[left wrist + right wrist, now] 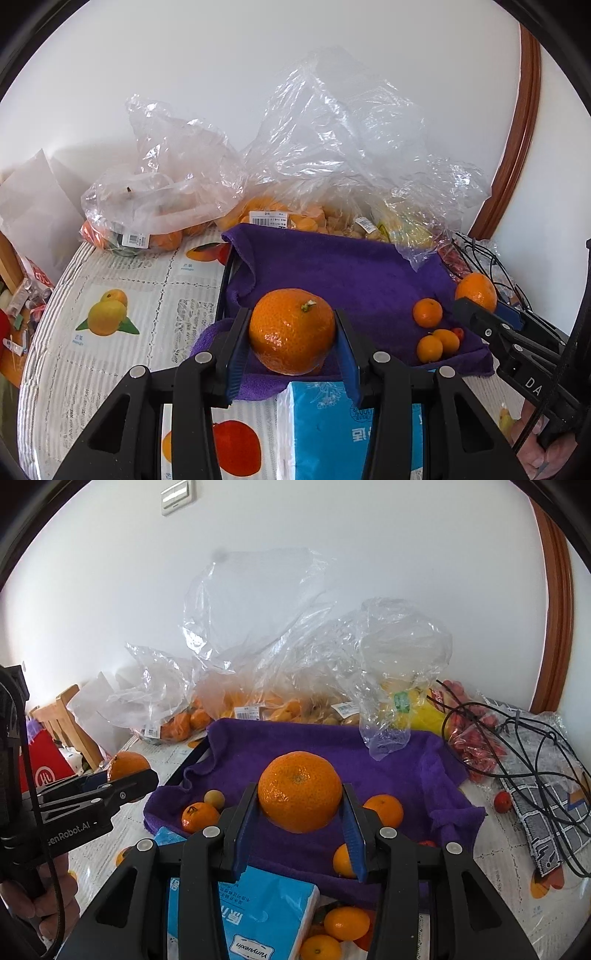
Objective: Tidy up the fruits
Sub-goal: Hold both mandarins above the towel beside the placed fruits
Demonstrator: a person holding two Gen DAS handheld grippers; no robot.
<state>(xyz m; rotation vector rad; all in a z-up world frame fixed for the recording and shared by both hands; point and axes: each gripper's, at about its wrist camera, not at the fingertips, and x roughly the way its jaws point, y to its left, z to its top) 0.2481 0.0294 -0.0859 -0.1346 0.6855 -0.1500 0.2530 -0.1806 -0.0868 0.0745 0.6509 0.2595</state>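
Left gripper [291, 336] clamps an orange [291, 330] mid-frame; right gripper [300, 818] clamps another orange [300, 791], both tilted down over the purple towel [354, 269].

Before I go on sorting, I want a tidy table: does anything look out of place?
Yes. A small red fruit lies loose on the tablecloth, right of the purple towel. A black cable sprawls over the bag of red fruit. A clear bag droops onto the towel.

A plain white wall [332, 535] fills the far side, bearing a light switch plate [177, 496] upper left; brown wooden door trim [554, 609] curves at right; a wooden chair [66, 716] stands far left
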